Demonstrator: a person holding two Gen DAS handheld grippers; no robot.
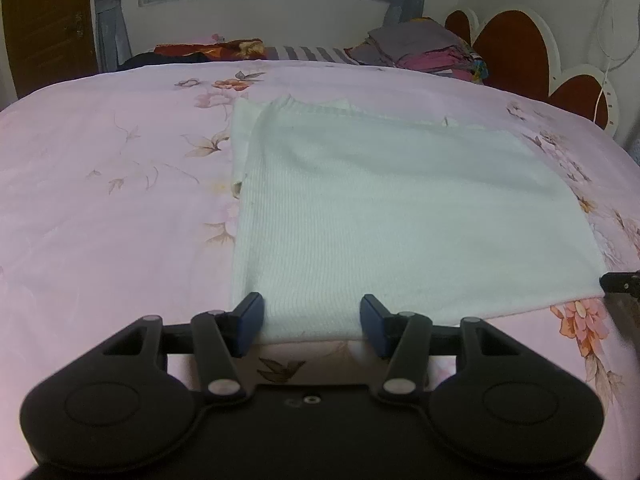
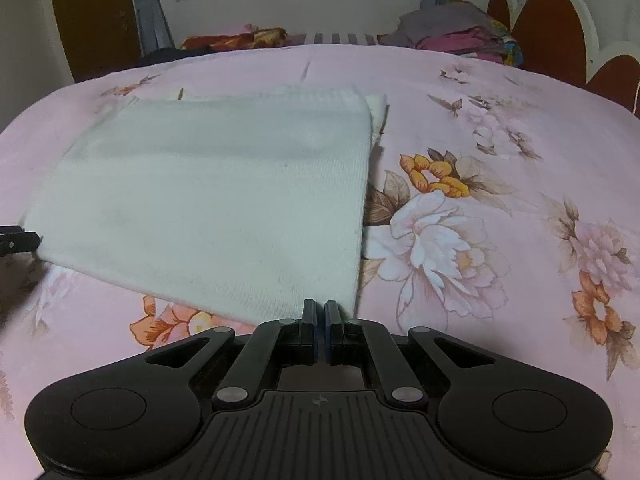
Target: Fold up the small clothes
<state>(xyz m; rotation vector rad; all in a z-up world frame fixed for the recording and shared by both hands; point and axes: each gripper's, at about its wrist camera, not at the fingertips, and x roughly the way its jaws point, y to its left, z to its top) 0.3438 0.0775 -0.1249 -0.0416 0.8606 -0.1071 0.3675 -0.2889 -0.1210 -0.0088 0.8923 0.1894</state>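
Note:
A white ribbed knit garment (image 1: 400,208) lies folded flat on the pink floral bedspread (image 1: 100,200). My left gripper (image 1: 312,314) is open, its blue pads (image 1: 250,322) straddling the garment's near-left edge without pressing on it. In the right wrist view the same white garment (image 2: 208,200) fills the left half. My right gripper (image 2: 320,306) is shut, with its tips on the hem by the garment's near-right corner. Each gripper shows at the other view's edge: the right gripper (image 1: 622,286) and the left gripper (image 2: 16,242).
A pile of folded clothes (image 1: 432,52) sits at the far right of the bed, next to a red and white headboard (image 1: 516,52). Dark and patterned fabrics (image 1: 208,50) lie along the far edge. Behind are a window, curtains and a wooden door (image 1: 48,20).

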